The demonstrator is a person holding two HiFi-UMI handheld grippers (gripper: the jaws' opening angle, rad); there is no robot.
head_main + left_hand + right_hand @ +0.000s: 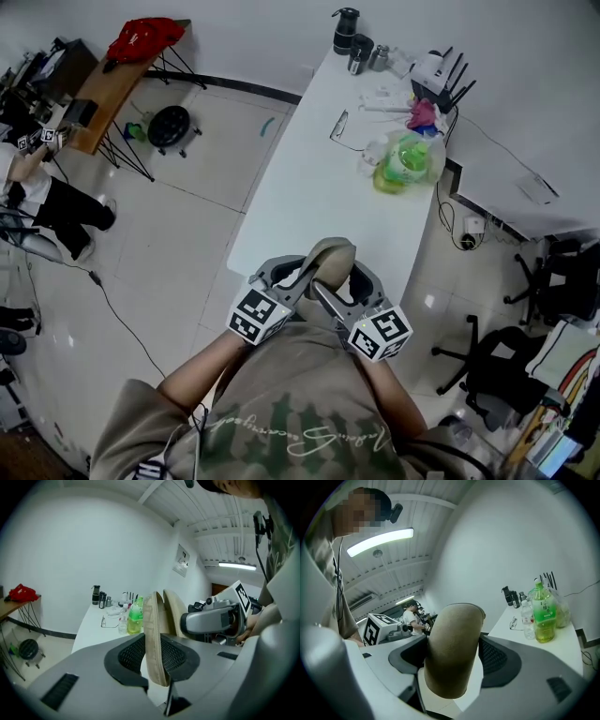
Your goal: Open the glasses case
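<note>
Left tool (pixel 154 656) pinches one shell of the glasses case (pixel 330 258), right tool (pixel 452 658) the other, above the bench (pixel 309 169) near edge; spread them evenly, both pinches firm.

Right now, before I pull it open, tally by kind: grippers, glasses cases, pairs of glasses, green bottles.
Grippers: 2 (left gripper, right gripper, both shut on the glasses case)
Glasses cases: 1
Pairs of glasses: 1 (glasses on the table)
Green bottles: 1 (green bottle)
Total: 5
</note>
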